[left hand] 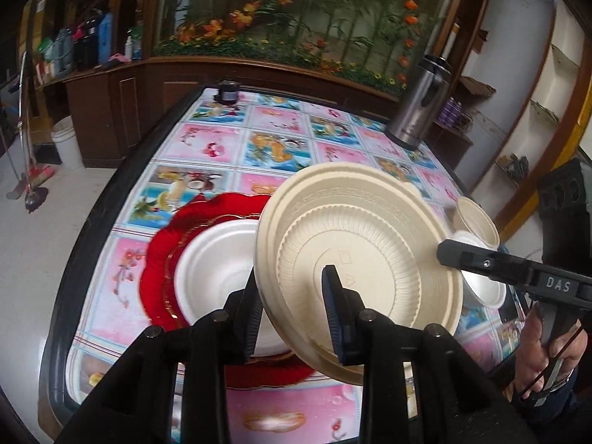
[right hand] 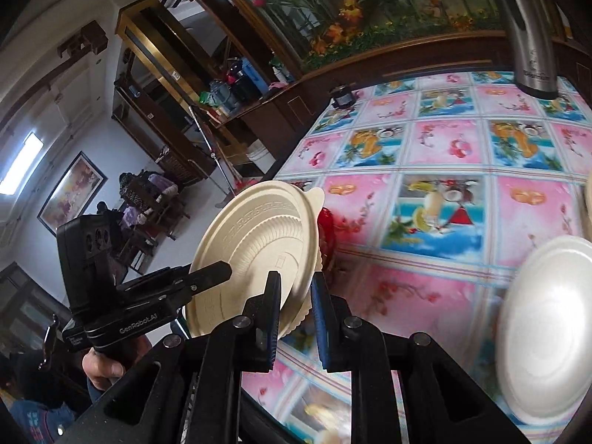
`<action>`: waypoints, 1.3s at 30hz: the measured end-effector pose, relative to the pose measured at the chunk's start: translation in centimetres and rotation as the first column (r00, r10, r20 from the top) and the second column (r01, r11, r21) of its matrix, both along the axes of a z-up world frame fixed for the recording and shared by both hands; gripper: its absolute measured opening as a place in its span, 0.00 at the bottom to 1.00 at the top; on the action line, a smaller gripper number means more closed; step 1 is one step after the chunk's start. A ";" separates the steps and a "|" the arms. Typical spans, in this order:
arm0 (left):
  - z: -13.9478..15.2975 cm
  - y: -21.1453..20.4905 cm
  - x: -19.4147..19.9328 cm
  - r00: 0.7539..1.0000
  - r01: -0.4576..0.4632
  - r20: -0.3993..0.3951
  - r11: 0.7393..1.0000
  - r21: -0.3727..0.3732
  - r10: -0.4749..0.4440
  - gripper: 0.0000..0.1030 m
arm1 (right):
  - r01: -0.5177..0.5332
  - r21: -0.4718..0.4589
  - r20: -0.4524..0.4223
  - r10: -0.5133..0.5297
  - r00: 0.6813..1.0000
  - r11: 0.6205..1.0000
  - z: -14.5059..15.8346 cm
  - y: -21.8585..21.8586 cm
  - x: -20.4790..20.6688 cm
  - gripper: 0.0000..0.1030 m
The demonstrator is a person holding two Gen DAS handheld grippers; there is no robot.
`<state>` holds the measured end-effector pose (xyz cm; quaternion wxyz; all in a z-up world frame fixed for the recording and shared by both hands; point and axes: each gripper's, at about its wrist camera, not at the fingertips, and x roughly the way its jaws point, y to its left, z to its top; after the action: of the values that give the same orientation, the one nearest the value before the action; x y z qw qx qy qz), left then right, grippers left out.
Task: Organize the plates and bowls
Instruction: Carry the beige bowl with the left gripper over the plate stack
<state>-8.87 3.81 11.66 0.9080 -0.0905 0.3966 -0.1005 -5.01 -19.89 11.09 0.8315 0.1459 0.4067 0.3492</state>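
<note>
Beige plate held up on both sides

Your left tongs and right tongs each clamp the beige plate, tilted above the worktop.

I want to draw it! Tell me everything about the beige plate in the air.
The beige plate is round and looks like pressed paper pulp, with a ribbed ring and a small rim tab. It is tilted steeply, underside toward the left camera, lifted above the patterned table. Its rim sits between the jaws of the left gripper and right gripper.
</note>
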 end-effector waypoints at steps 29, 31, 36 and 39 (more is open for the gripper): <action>-4.2 6.3 2.0 0.989 -0.126 -0.091 0.990 -0.058 0.121 0.28 | -0.048 -0.078 -0.104 0.039 0.994 0.996 -5.3 7.9 5.6 0.18; -4.3 6.4 2.0 0.988 -0.127 -0.092 0.990 -0.058 0.121 0.28 | -0.047 -0.080 -0.105 0.039 0.994 0.996 -5.3 8.0 5.6 0.18; -4.4 6.5 2.1 0.988 -0.129 -0.094 0.990 -0.059 0.124 0.28 | -0.053 -0.083 -0.113 0.044 0.993 0.995 -5.6 8.2 5.8 0.20; -4.5 6.5 2.1 0.987 -0.133 -0.093 0.989 -0.058 0.127 0.28 | -0.054 -0.083 -0.109 0.045 0.993 0.995 -5.6 8.2 5.8 0.20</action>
<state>-6.77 10.35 7.15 0.8906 -0.1498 0.4265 -0.0495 0.79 -11.71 5.49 0.8051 0.1185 0.4688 0.3435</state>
